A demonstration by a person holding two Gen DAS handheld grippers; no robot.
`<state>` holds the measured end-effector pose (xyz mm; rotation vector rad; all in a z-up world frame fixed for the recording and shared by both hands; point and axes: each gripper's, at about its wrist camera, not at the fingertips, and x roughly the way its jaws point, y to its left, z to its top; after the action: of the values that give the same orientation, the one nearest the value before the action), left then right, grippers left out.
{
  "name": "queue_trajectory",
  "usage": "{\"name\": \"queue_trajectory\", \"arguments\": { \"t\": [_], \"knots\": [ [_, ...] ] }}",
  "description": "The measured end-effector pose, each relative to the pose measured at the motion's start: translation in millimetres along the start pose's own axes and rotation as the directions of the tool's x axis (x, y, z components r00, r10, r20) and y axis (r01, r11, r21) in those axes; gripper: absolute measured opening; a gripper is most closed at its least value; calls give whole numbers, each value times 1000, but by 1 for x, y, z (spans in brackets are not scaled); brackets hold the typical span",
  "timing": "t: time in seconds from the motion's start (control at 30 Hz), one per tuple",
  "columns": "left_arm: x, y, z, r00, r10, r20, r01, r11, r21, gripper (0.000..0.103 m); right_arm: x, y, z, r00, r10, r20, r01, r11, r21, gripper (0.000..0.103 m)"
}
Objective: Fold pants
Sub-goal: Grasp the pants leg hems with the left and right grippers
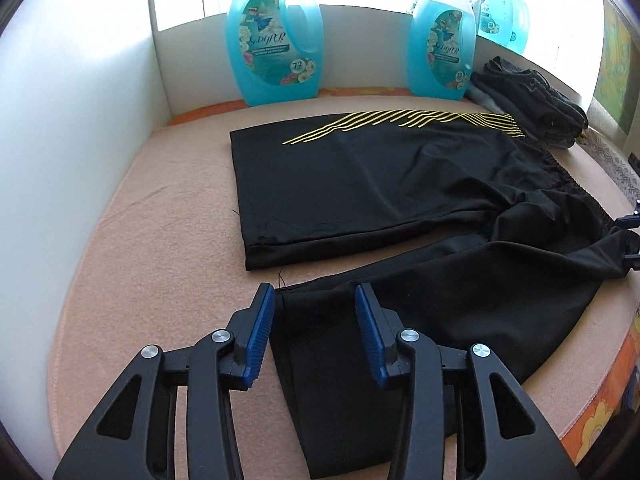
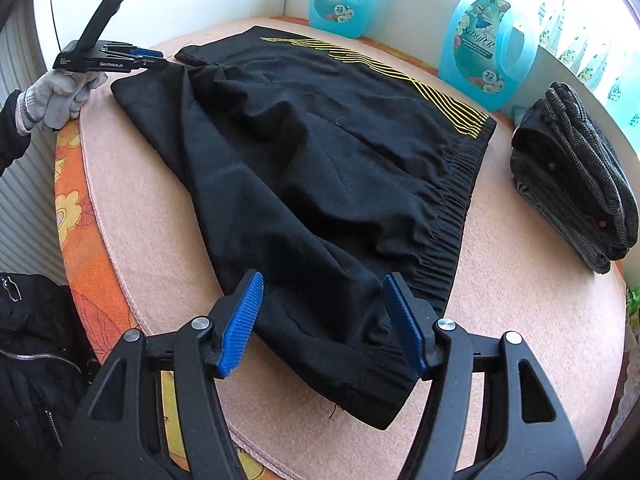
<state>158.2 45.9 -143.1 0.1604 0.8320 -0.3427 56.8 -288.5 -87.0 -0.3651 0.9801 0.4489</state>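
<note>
Black pants [image 1: 360, 184] with yellow stripes lie spread on a pink towel-covered table [image 1: 160, 216]. In the left wrist view my left gripper [image 1: 316, 300] is open, its blue pads either side of the near leg's hem. It also shows in the right wrist view [image 2: 154, 58], at the far leg end. In the right wrist view my right gripper [image 2: 324, 284] is open, straddling the near corner of the pants [image 2: 320, 160] by the elastic waistband. The right gripper's tip shows at the right edge of the left wrist view [image 1: 630, 236].
Two blue detergent jugs [image 1: 276, 44] [image 1: 440, 48] stand along the white back wall. A stack of folded dark clothes [image 2: 576, 176] lies at the table's right side. A black jacket [image 2: 36, 360] sits off the table's left edge.
</note>
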Motion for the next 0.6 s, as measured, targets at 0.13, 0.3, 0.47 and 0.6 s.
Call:
{"name": "queue_trajectory", "arguments": {
  "t": [0.13, 0.3, 0.47, 0.6],
  "knots": [
    [5, -6, 0, 999, -15, -30, 16, 999, 32, 18, -4, 1, -1, 1000, 3, 5, -3, 1000, -5, 65],
    [3, -15, 0, 1000, -8, -25, 9, 998, 67, 5, -10, 2, -3, 1000, 7, 12, -7, 1000, 2, 65],
    [-10, -4, 0, 999, -31, 24, 31, 999, -16, 4, -13, 20, -6, 1000, 11, 14, -10, 997, -74, 72],
    [-26, 2, 2, 997, -39, 65, 42, 998, -51, 4, -3, 29, -5, 999, -48, -11, 46, 991, -129, 72]
  ]
}}
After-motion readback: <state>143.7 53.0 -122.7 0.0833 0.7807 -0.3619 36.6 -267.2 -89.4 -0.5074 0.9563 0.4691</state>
